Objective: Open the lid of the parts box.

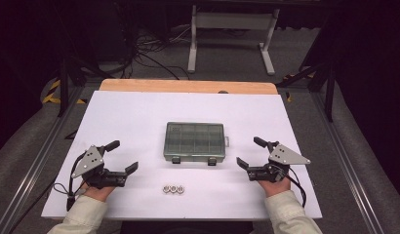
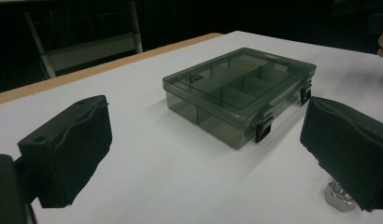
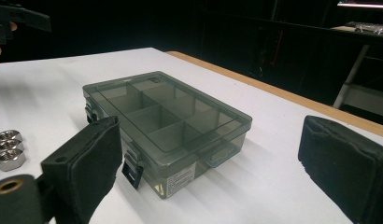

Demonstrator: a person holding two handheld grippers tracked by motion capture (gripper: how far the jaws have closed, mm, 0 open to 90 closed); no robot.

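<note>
Both spread claws, left claw (image 1: 123, 157) and right claw (image 1: 251, 152), flank the closed box (image 1: 194, 141), apart from it.

a white work surface in a dark room

the white board (image 1: 139, 112) lies on a table whose wooden edge (image 1: 188, 86) shows as a pale strip along the far side. metal rails (image 1: 37, 161) run along both sides of it. beyond the far edge a white stand (image 1: 232, 22) rests on the grey floor (image 1: 227, 58), with a tangle of dark cables (image 1: 149, 53) to its left. what looks like yellow-and-black tape (image 1: 54, 92) marks the floor near the far left corner.
</note>
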